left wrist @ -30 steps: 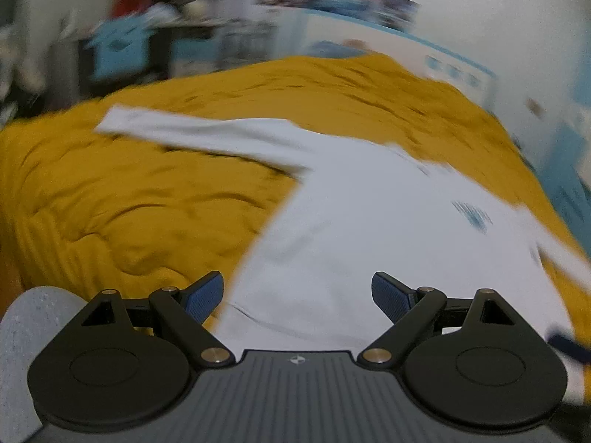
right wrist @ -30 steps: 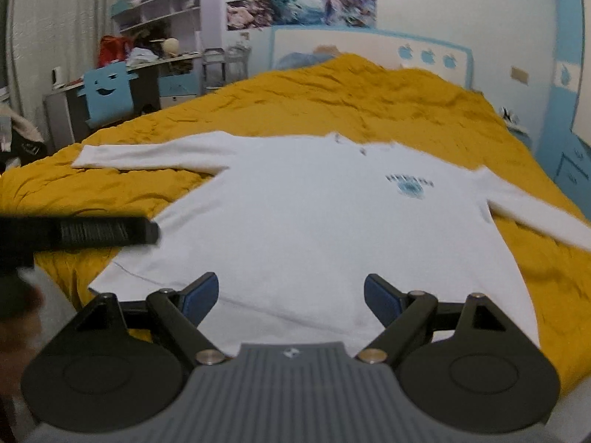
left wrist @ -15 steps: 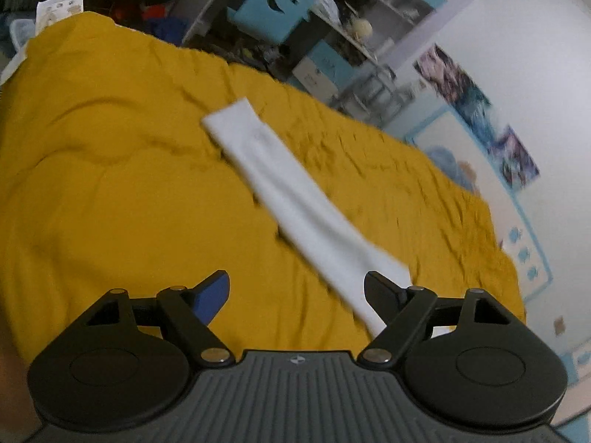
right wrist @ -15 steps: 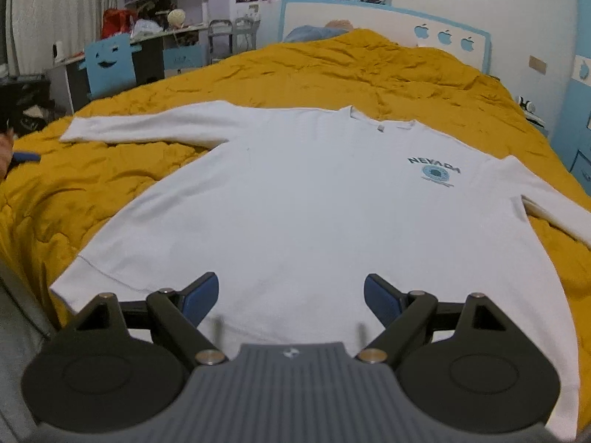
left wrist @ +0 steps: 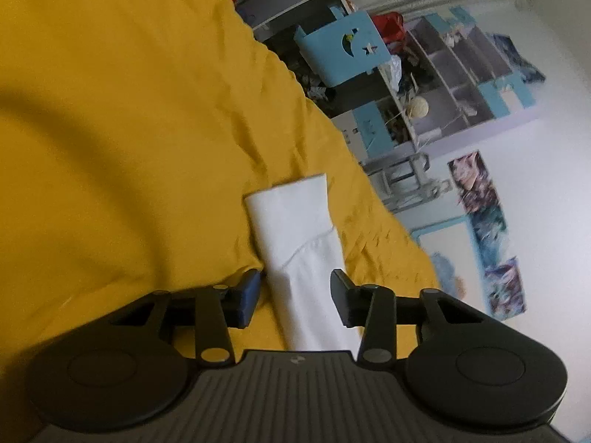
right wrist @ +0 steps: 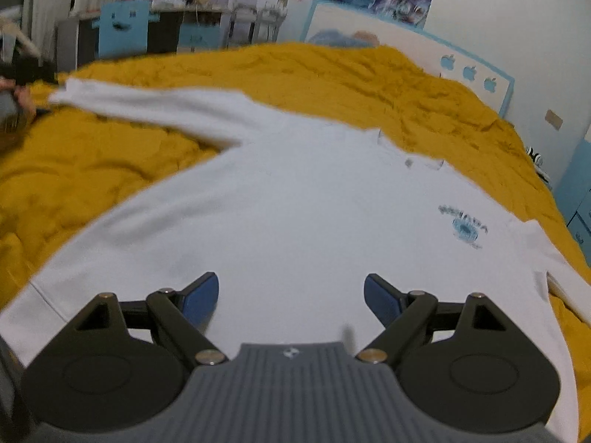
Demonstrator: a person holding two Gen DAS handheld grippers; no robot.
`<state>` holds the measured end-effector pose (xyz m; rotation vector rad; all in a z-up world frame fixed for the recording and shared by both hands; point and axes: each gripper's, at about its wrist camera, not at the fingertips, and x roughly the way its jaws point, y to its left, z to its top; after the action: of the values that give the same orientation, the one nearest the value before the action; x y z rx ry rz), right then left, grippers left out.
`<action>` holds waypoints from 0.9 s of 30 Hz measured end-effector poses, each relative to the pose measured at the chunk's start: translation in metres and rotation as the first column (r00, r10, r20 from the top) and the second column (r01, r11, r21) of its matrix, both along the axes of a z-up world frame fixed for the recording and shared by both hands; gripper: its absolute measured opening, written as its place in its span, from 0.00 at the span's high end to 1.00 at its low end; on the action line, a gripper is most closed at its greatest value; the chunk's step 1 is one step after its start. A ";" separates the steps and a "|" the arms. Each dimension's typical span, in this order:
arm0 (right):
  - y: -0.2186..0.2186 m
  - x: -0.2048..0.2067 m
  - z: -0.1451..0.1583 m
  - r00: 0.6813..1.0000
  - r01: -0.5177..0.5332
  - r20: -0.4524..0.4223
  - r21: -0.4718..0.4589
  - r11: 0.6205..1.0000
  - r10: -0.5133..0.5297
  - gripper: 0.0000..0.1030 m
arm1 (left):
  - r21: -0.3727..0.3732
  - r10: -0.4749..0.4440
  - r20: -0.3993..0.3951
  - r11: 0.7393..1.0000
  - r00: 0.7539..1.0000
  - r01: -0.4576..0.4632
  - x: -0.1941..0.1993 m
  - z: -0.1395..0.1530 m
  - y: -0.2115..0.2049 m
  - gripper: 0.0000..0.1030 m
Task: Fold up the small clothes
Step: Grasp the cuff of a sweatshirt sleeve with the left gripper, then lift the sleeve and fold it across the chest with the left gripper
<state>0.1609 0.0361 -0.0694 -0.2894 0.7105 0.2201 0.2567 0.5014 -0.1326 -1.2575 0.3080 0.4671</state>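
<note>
A white long-sleeved shirt [right wrist: 295,221] with a small blue chest print [right wrist: 463,223] lies flat on a mustard-yellow bed cover [right wrist: 92,170]. Its left sleeve stretches out to the far left; the sleeve and cuff show in the left wrist view [left wrist: 299,229]. My left gripper [left wrist: 295,295] is open, its jaws either side of that sleeve just behind the cuff, low over the bed. It appears at the far left of the right wrist view [right wrist: 26,74]. My right gripper [right wrist: 291,299] is open and empty above the shirt's lower body.
A desk and shelves with clutter and a blue chair [left wrist: 343,48] stand beyond the bed's left side. A white and blue headboard [right wrist: 424,55] is at the far end. A blue cabinet [right wrist: 580,188] stands at the right.
My left gripper has swung left from the shirt's hem out along the sleeve and now straddles it near the cuff. My right gripper has moved forward and lower over the shirt's body.
</note>
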 end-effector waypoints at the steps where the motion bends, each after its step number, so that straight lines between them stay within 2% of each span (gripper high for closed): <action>1: 0.001 0.004 -0.006 1.000 0.000 -0.025 -0.006 1.000 0.000 0.20 | -0.011 0.006 0.012 1.000 1.000 -0.006 0.004 -0.005 0.003 0.54; 3: 0.002 0.007 -0.014 0.999 0.016 -0.049 0.000 1.000 -0.015 0.20 | -0.021 0.020 0.012 1.000 1.000 -0.020 0.014 -0.013 0.009 0.54; 6: 0.000 0.008 -0.018 0.999 0.019 -0.050 0.016 1.000 -0.018 0.20 | 0.023 0.025 0.016 0.999 1.000 -0.026 0.023 -0.015 0.010 0.59; 7: 0.000 0.009 -0.019 0.999 0.017 -0.050 0.019 1.000 -0.016 0.20 | 0.036 0.025 0.002 0.999 1.000 -0.025 0.023 -0.014 0.008 0.71; 8: -0.001 0.010 -0.020 0.999 0.017 -0.052 0.021 1.000 -0.016 0.20 | 0.042 0.026 -0.037 0.999 0.999 -0.025 0.024 -0.013 0.008 0.88; 9: -0.001 0.011 -0.020 0.998 0.019 -0.055 0.023 1.000 -0.018 0.20 | 0.051 0.025 -0.070 0.998 0.997 -0.021 0.025 -0.010 0.007 0.89; 11: -0.002 0.012 -0.022 0.998 0.030 -0.063 0.035 0.999 -0.027 0.20 | 0.077 0.026 -0.041 0.997 0.999 -0.023 0.021 -0.002 0.002 0.91; 14: -0.002 0.012 -0.024 0.997 0.045 -0.071 0.051 0.998 -0.041 0.20 | 0.164 0.022 -0.028 0.986 0.999 -0.017 0.020 0.022 -0.013 0.92; 18: -0.008 0.010 -0.019 0.998 0.029 -0.061 0.055 0.998 -0.026 0.20 | 0.304 -0.032 0.013 0.952 0.999 0.027 0.021 0.065 -0.047 0.92; 22: -0.024 0.010 -0.015 0.997 0.062 -0.047 0.070 0.996 -0.059 0.20 | 0.370 -0.086 0.053 0.927 0.995 0.060 0.035 0.104 -0.087 0.92; 25: -0.042 0.009 -0.013 0.995 0.084 -0.052 0.098 0.992 -0.080 0.20 | 0.399 -0.192 0.087 0.906 0.978 0.142 0.049 0.131 -0.122 0.92; 27: -0.053 0.009 -0.010 0.995 0.098 -0.034 0.071 0.993 -0.096 0.20 | 0.439 -0.232 0.097 0.883 0.968 0.168 0.052 0.149 -0.153 0.92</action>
<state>0.1695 -0.0174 -0.0794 -0.1815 0.7435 0.1578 0.3084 0.3485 0.0160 -0.8121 0.1933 0.2416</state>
